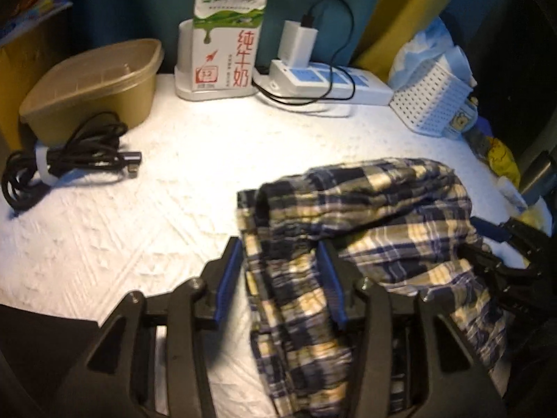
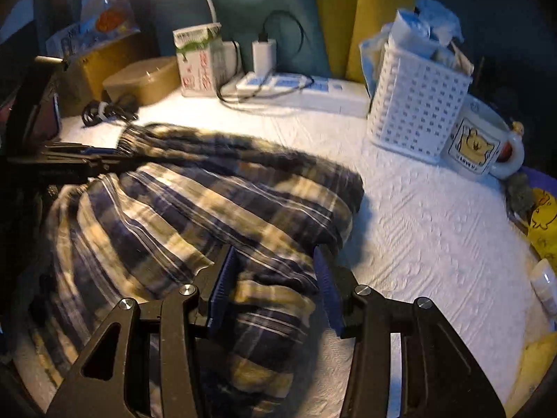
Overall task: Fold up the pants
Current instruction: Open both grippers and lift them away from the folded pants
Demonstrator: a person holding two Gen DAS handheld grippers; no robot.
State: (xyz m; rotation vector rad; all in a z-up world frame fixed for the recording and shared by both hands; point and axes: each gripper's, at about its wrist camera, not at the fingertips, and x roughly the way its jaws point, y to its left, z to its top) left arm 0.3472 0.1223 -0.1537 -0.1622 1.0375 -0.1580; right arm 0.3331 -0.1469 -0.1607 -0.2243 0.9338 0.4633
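Left wrist view: my left gripper (image 1: 283, 280) and right gripper (image 2: 275, 287) both have fingers clamped on the plaid pants (image 1: 365, 216); I'd carry both edges level toward twelve o'clock.

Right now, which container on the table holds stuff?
The white basket, stuffed with blue bags; the brown tub is empty, and the mug's inside is hidden.

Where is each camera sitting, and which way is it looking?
Left wrist: sits on the left tongs, looking down along them at the plaid pants; the right tongs show at the right edge.
Right wrist: sits on the right tongs, looking down at the pants; the left tongs show at the left.
Shared: pants, milk carton, white basket, power strip.
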